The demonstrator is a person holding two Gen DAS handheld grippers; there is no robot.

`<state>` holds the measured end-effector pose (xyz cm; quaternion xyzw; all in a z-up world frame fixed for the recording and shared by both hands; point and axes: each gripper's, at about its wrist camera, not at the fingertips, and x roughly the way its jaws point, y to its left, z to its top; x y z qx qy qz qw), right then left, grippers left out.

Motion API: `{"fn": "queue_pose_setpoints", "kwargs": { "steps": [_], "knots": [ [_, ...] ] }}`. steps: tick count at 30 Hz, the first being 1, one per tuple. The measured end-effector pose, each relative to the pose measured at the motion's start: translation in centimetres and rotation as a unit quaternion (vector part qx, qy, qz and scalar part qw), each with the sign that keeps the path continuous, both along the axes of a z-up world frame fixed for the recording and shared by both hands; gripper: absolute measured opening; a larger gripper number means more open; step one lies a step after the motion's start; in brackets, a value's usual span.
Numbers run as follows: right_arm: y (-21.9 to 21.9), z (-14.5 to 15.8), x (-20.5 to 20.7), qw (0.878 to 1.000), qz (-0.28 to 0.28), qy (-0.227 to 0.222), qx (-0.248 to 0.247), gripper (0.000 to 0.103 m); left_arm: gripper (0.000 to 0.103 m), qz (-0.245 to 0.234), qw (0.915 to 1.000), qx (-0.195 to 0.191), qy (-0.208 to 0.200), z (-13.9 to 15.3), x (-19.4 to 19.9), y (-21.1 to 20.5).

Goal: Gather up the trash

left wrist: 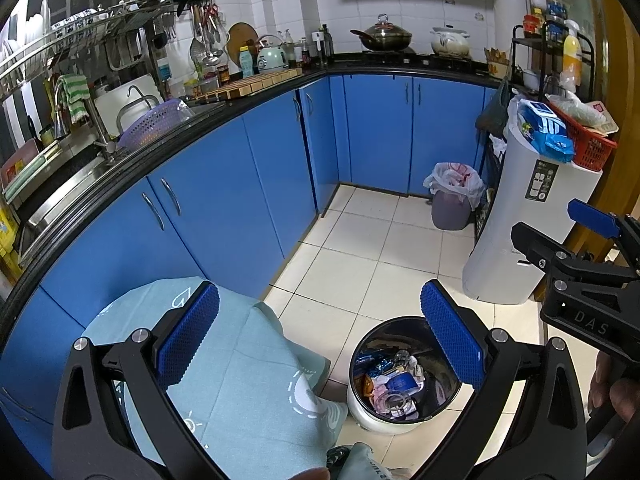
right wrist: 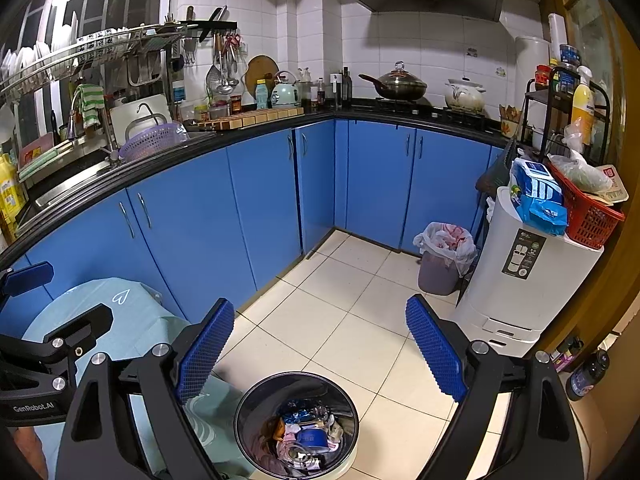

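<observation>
Left to right: small table under a pale green cloth sits at the left against the blue cabinets; what shows of the cloth has no trash on it, though the near edge is hidden behind the gripper. Left gripper hangs above the table's right edge, jaws spread wide, nothing between the pads. Right gripper is the same: wide open, empty, hovering over the floor just past the round bin. The bin stands on the tile touching or just beside the table's right side, and the trash is already in it: wrappers, a blue cup-like piece, clear plastic, roughly half full. My read: collection is done or close to it. To finish clean, sweep both cameras over the cloth and the floor around the bin for stray pieces before stopping. If one turns up, come in from above, close fully on it, carry it over the bin mouth, release low so it doesn't bounce off the rim. A second, bag-lined bin stands well apart by the white appliance; ignore it.
</observation>
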<state>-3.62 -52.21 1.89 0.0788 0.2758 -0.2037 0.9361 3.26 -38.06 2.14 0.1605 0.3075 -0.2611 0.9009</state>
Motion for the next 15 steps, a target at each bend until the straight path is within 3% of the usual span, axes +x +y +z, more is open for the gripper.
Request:
{"fn": "queue_pose_setpoints", "kwargs": {
  "steps": [15],
  "knots": [
    [0.06, 0.01, 0.00, 1.000, 0.000, 0.000, 0.000, 0.085, 0.100, -0.001, 1.0000, 0.003, -0.002, -0.24, -0.17, -0.16]
  ]
}}
